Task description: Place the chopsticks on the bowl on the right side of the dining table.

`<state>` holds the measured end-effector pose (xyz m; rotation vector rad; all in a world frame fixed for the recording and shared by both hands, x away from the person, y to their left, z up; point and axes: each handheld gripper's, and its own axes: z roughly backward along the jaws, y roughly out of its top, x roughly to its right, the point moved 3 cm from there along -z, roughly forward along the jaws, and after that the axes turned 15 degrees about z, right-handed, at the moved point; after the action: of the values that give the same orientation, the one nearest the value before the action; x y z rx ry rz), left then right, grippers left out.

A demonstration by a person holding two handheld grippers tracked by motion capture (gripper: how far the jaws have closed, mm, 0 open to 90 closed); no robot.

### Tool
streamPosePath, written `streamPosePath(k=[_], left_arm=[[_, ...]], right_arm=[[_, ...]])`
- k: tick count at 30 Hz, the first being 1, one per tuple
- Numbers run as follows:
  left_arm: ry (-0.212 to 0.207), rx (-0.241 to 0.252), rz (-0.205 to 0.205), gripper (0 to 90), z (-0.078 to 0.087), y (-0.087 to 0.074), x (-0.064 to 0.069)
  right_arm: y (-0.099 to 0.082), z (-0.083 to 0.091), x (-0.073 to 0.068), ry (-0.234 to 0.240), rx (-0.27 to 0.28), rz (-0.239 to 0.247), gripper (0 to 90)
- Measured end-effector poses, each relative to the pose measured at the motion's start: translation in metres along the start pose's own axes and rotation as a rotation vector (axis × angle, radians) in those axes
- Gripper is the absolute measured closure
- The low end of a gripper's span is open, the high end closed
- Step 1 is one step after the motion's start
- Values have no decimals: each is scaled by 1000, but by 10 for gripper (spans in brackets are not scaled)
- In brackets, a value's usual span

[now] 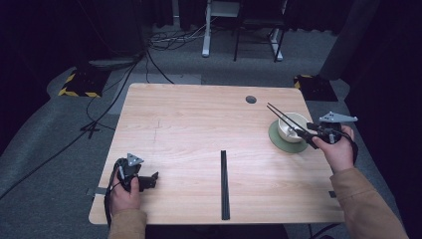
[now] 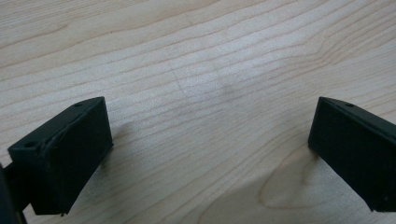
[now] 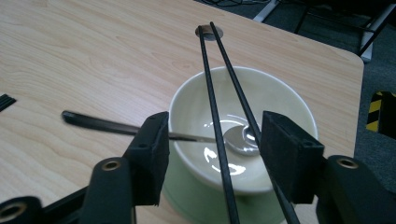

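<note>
The chopsticks (image 3: 219, 116) lie side by side across the rim of the white bowl (image 3: 285, 100), far tips toward the table's hole, so the bowl props them. A spoon (image 3: 236, 140) rests inside, handle out left. The bowl stands on a green saucer (image 1: 275, 137) at the table's right. The right gripper (image 3: 212, 147) straddles the chopsticks, jaws parted, pads apparently clear of them. The left gripper (image 2: 210, 154), open and empty, rests near left, likely waiting. A black strip (image 1: 224, 184) lies near centre.

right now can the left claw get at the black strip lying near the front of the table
Probably yes. The left claw sits open and empty on the table, and the black strip lies off to its right with only bare wood between them. The bowl and chopsticks are far over by the right claw.
</note>
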<state>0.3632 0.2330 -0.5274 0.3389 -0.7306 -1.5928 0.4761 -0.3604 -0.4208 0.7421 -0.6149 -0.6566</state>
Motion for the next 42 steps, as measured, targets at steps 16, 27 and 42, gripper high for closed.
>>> streamPosePath(k=[16,27,42], left_arm=[[-1,0,-1,0,0,0,0],[1,0,0,0,0,0,0],[0,0,0,0,0,0,0]], right_arm=[[-38,-1,11,-90,-79,-24,330],[-48,-6,29,-124,-95,-80,346],[-50,-7,46,-170,-113,-116,381]])
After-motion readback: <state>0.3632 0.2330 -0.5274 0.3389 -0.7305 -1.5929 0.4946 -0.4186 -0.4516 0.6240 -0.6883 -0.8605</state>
